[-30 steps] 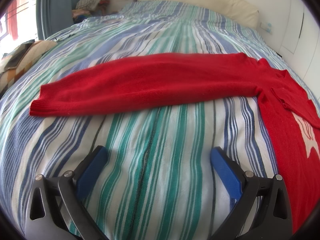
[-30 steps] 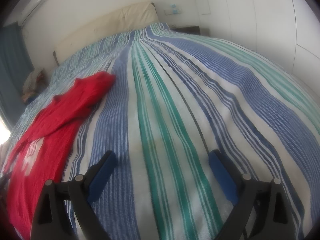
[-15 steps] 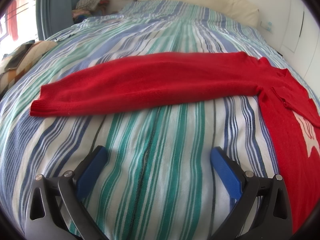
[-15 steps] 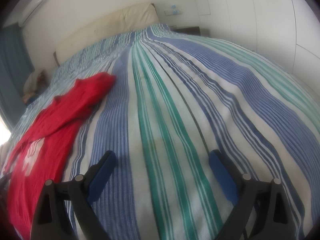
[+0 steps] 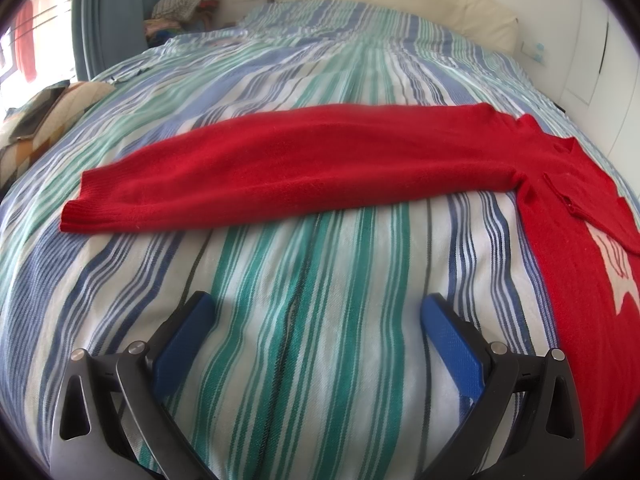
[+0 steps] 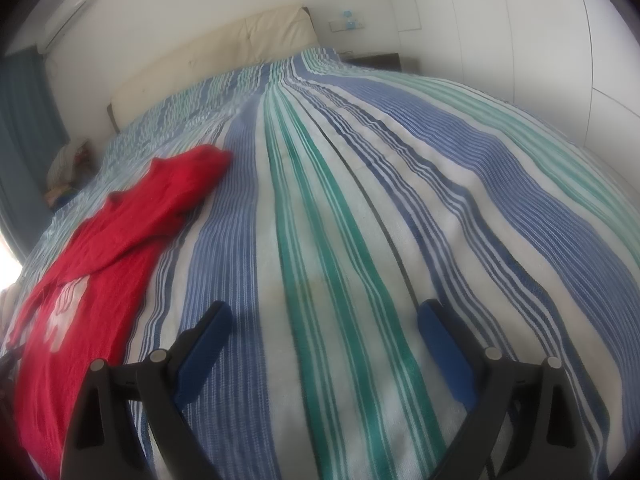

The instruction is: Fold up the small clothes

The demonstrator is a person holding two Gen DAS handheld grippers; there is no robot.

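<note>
A red knit sweater [image 5: 320, 160] lies flat on the striped bed [image 5: 304, 320]. One long sleeve stretches to the left across the left wrist view, and its body with a white star design [image 5: 620, 276] lies at the right edge. My left gripper [image 5: 316, 312] is open and empty, just above the sheet in front of the sleeve. In the right wrist view the sweater [image 6: 120, 232] lies at the left, with its other sleeve bunched toward the headboard. My right gripper [image 6: 324, 320] is open and empty over bare sheet to the right of the sweater.
A cream headboard [image 6: 224, 48] and white wall panels [image 6: 520, 20] bound the bed's far and right sides. A pile of clothes [image 5: 184, 4] and a teal curtain [image 5: 108, 12] stand at the far left. A patterned cushion [image 5: 36, 120] lies at the left edge.
Both grippers have stayed open. The views have shifted only slightly; the right wrist view has moved a little to the left toward the sweater.
</note>
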